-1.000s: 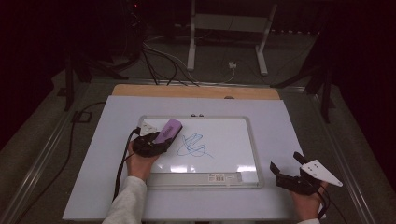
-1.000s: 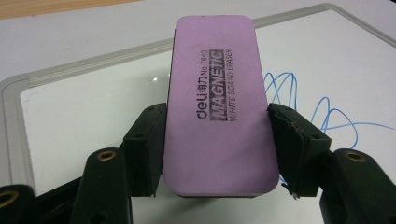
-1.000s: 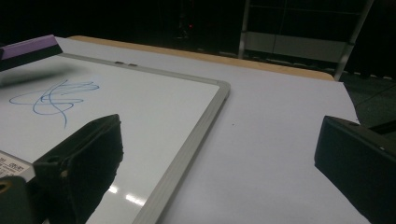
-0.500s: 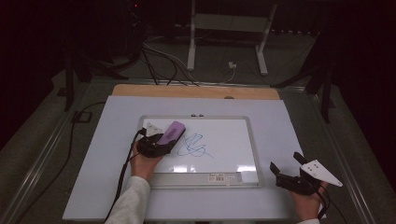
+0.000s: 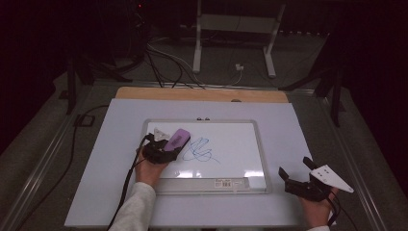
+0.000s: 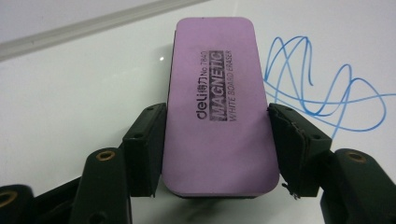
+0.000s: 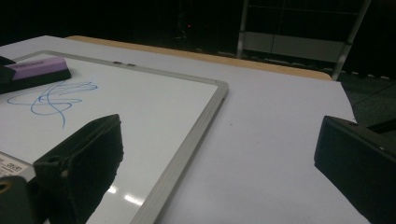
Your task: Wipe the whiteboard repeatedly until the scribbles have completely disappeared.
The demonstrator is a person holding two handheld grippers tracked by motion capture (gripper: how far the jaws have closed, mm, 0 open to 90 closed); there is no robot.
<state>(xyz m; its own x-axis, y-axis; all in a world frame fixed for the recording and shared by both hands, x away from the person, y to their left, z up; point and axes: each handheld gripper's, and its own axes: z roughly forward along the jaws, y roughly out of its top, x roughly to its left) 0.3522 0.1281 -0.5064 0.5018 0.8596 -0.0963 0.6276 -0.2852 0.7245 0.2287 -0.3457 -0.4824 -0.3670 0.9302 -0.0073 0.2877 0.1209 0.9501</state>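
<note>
Purple rectangular whiteboard eraser (image 6: 219,107), printed with "MAGNETIC WHITE BOARD ERASER", lies flat on the left part of the silver-framed whiteboard (image 5: 255,144), just beside a looping blue marker scribble (image 5: 198,150) that sits to its right in the high view. The whiteboard rests on a pale lavender table (image 5: 298,125) with a wooden strip (image 5: 202,94) along its far edge; beyond it, black cables (image 5: 163,62) trail over the dark floor near a white metal stand (image 5: 235,33).

Left tongs (image 6: 217,140) are clenched on the eraser, one black jaw pressed against each long side near its rear half, the eraser's front end reaching past the jaws toward the scribble. Nothing stands between the eraser and the blue lines.

Right tongs (image 5: 297,174) are held above the table's near right corner, well apart from the eraser, just off the whiteboard's lower right corner. Their jaws are spread wide and grasp nothing; between them the right gripper view shows the whiteboard frame and bare table.
</note>
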